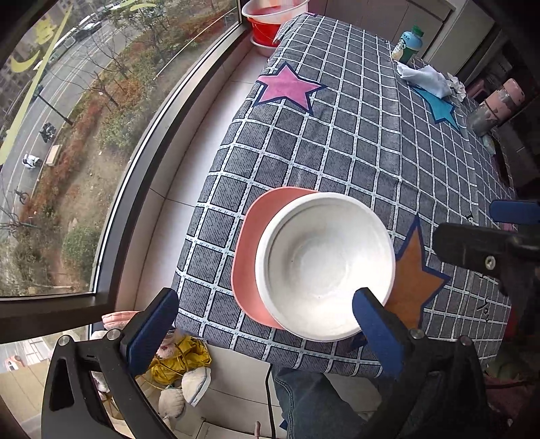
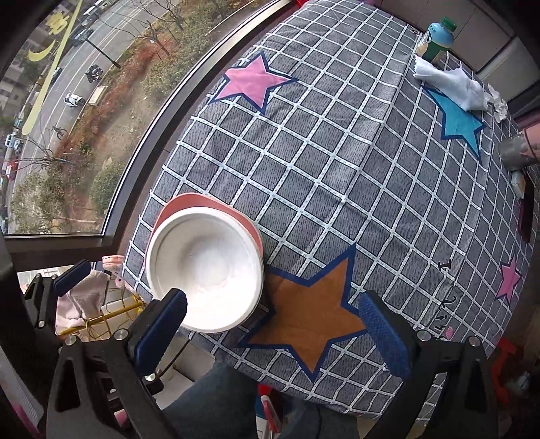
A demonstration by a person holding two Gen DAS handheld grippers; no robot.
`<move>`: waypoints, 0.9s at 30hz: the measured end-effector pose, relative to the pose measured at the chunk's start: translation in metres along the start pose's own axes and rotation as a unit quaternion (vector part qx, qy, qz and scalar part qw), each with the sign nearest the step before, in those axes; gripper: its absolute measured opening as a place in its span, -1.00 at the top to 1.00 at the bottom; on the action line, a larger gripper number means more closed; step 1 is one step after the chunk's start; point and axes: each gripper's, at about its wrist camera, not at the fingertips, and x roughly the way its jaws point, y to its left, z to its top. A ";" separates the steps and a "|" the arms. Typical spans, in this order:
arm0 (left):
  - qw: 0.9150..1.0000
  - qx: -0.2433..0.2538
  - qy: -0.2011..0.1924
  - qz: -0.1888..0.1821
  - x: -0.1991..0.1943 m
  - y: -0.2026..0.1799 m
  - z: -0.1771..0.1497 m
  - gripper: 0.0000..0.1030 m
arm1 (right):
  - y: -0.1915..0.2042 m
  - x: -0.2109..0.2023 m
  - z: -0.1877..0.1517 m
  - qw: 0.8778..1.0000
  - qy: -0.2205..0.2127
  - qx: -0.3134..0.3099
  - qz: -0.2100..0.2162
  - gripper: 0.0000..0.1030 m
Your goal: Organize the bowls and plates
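Note:
A white bowl (image 1: 324, 266) sits on a pink plate (image 1: 251, 250) near the front edge of the table, next to an orange star on the cloth. My left gripper (image 1: 266, 324) is open and empty above the bowl's near side, its right fingertip over the bowl's rim. In the right wrist view the bowl (image 2: 206, 270) and plate (image 2: 202, 201) lie to the left. My right gripper (image 2: 273, 324) is open and empty over the orange star, its left fingertip overlapping the bowl's near rim. The right gripper (image 1: 489, 243) also shows in the left wrist view at the right edge.
The table (image 1: 354, 141) has a grey checked cloth with stars. At the far end stand a green bottle (image 1: 410, 44), a white crumpled cloth (image 1: 427, 79) and a pink cup (image 1: 496, 104). Red and white basins (image 1: 270, 23) sit beyond. A window runs along the left.

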 end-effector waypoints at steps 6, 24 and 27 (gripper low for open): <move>1.000 0.012 -0.006 0.003 0.001 -0.019 0.004 -1.00 | 0.012 0.003 -0.017 1.000 0.001 -0.024 -0.014 -0.99; 1.000 0.027 -0.015 0.005 -0.006 -0.032 0.004 -1.00 | -0.004 0.006 -0.023 1.000 0.013 0.007 -0.005 -0.99; 0.999 0.033 -0.015 0.005 -0.007 -0.034 0.004 -1.00 | -0.006 0.003 -0.022 1.000 0.008 0.015 -0.004 -0.99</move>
